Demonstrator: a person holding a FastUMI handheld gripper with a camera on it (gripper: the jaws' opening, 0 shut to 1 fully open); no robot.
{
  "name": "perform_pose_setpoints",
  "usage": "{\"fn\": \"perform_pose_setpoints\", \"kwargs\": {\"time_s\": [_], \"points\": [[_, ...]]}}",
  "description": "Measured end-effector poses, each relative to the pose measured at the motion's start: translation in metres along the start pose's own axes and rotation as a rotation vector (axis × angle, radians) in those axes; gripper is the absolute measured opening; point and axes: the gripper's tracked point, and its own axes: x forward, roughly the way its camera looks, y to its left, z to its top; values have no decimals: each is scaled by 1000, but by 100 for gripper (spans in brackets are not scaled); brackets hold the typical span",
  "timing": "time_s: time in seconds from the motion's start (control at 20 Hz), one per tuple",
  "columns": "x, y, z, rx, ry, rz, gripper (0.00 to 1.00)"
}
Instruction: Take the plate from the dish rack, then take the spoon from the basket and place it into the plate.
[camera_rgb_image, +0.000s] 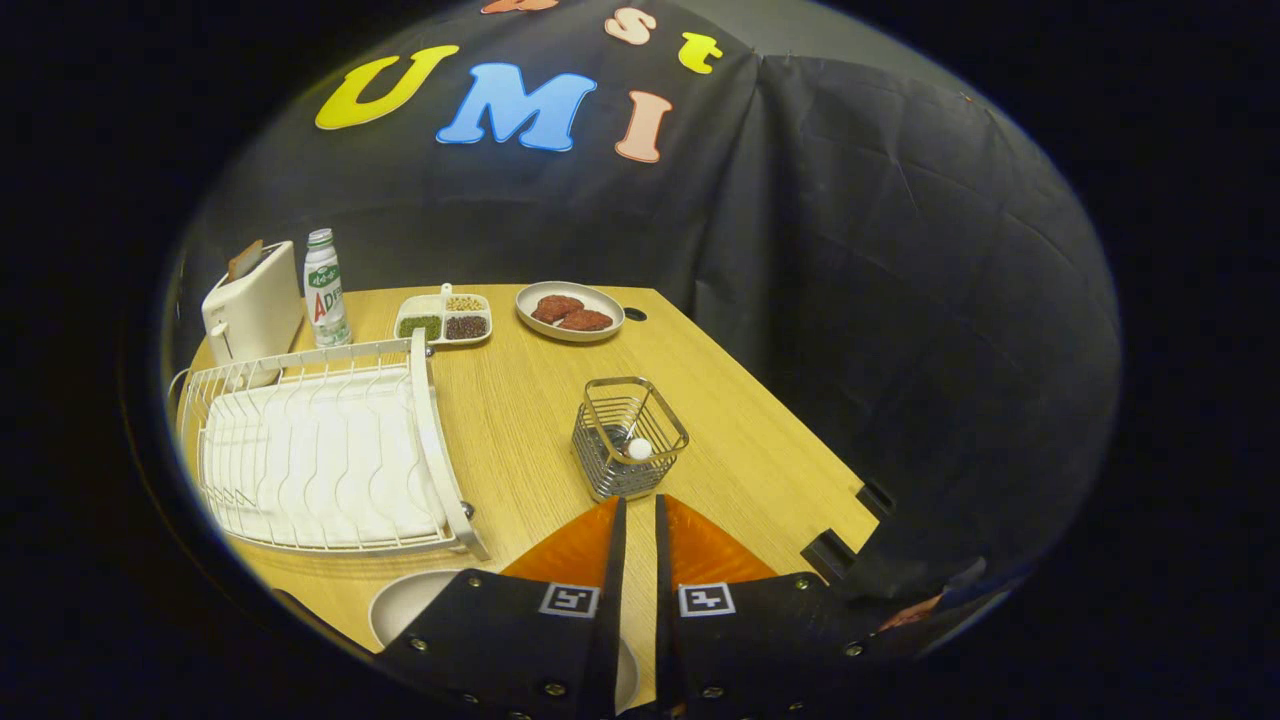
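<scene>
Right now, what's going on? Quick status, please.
Gripper fingers nearly closed, holding nothing. Plate out of dish rack, on table. Spoon in basket just ahead, path open.

On my worktop the basket stands just ahead of my tool, spoon in it. Rack lies left, plate before it. Toaster, bottle, tray and dish line the back.

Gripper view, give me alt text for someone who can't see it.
The gripper, fingers nearly closed on nothing, points at a wire basket holding a spoon on a wooden table. A plate lies beneath the gripper, beside an empty dish rack.
</scene>
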Motion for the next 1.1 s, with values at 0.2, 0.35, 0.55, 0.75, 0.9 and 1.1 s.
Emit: {"fn": "perform_pose_setpoints", "kwargs": {"time_s": [0.2, 0.35, 0.55, 0.75, 0.9, 1.1], "points": [[19, -3, 11, 16, 0, 6, 22], [33, 1, 17, 1, 2, 23, 22], [47, 3, 16, -8, 23, 30, 22], [52, 5, 19, -3, 18, 57, 22], [51, 6, 21, -5, 12, 61, 10], [43, -5, 24, 26, 9, 52, 7]]}}
